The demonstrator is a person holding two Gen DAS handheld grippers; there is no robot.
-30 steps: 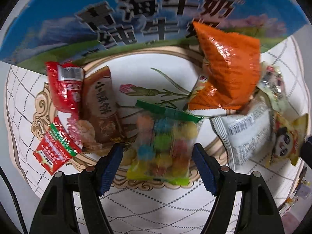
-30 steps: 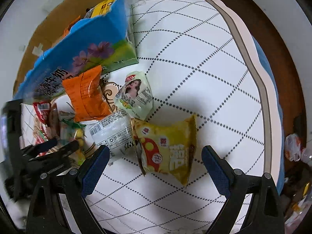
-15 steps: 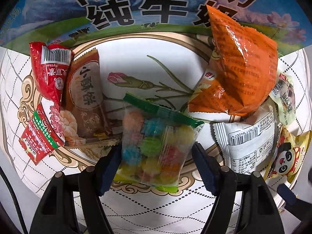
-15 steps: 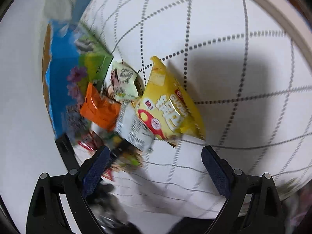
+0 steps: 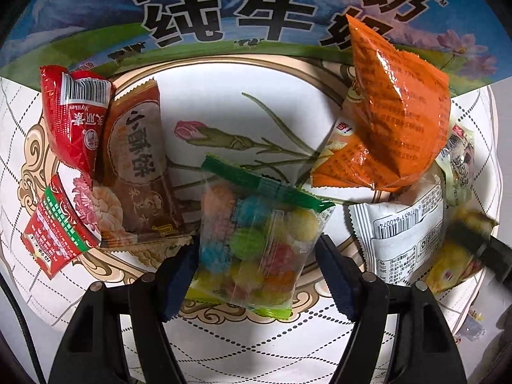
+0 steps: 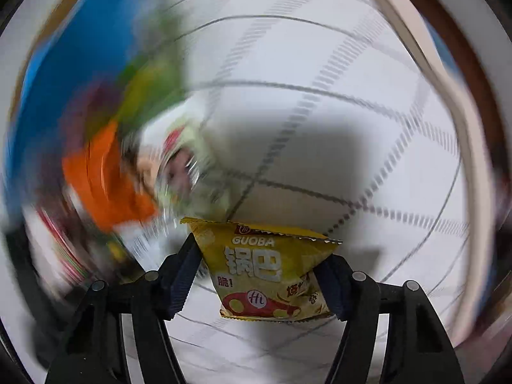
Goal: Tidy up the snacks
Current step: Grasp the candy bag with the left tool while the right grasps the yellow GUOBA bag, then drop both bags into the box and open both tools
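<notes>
Most of the right wrist view is smeared by motion: the blue carton, the orange packet and the packets round it are only streaks of colour, and no print on them can be read. Only the right gripper (image 6: 259,268) and the yellow Guoba packet (image 6: 265,272) are sharp there. The left wrist view cuts off the milk carton (image 5: 256,12) at the top, and its far right edge shows a blurred yellow shape with a dark bar that cannot be made out.

The left wrist view alone shows the pile clearly: a red packet (image 5: 75,118), a brown biscuit packet (image 5: 137,166), a small red sachet (image 5: 57,227), the orange packet (image 5: 396,128) leaning on the carton, and a white packet (image 5: 403,233), all on the patterned tablecloth (image 5: 256,345).

The left gripper (image 5: 257,262) points straight down. Its jaws have just been closing and now press both side edges of the clear candy bag (image 5: 256,240), which lies on the cloth's floral medallion. The right gripper is steeply down-tilted. Its jaws have just closed sharply and clamp the Guoba packet at its sides, above the cloth.
</notes>
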